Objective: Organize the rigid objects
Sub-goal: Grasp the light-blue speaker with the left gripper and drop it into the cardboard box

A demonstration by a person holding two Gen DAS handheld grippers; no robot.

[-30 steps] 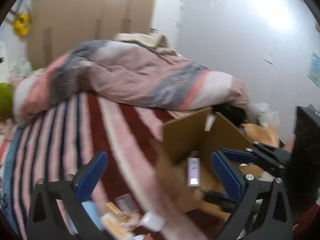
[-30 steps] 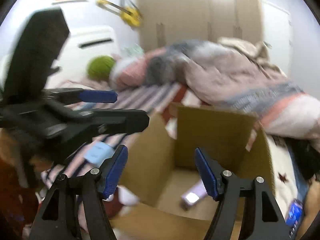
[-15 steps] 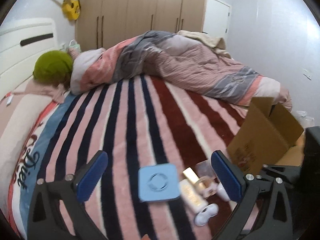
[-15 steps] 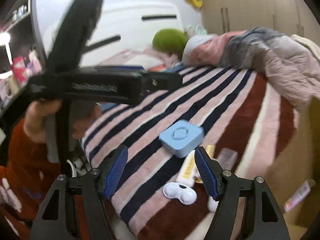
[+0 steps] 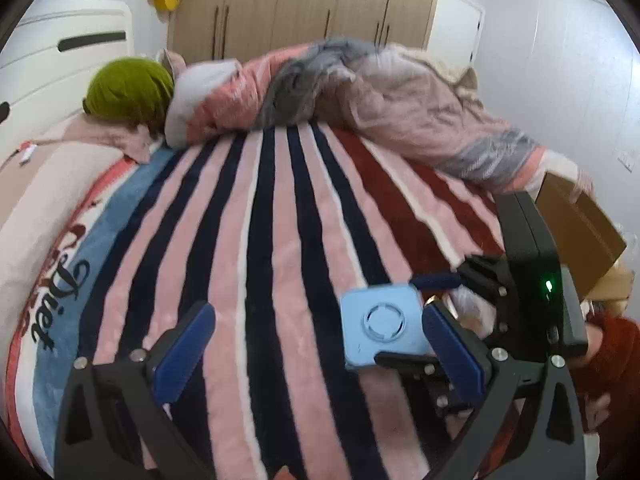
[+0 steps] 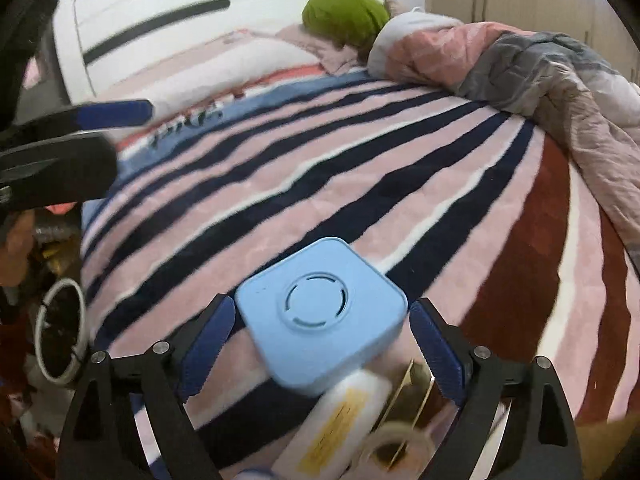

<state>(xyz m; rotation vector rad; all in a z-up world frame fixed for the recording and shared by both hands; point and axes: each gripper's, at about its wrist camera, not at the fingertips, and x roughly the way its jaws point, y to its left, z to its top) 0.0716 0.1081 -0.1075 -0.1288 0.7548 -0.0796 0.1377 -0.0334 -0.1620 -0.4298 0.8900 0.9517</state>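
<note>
1. Left wrist view: the left gripper point(image 5: 316, 344) hangs spread and empty over the striped plush blanket point(image 5: 280, 240); the light-blue square plastic box point(image 5: 382, 326) lies near its right finger.
2. Right wrist view: the right gripper point(image 6: 320, 344) is spread around the box point(image 6: 320, 316), its pads just beside the box, which rests on the blanket point(image 6: 400, 184); a white tube with a yellow label point(image 6: 340, 424) lies nearer.

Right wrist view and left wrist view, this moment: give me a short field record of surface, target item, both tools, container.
surface: striped blanket on a bed
target item: light blue square box, lying on the blanket
right tool: open, fingers either side of the blue box, not yet closed on it
left tool: open, holding nothing
nearby items: white tube with yellow label against the box's near side
container: cardboard box at the bed's right edge
</note>
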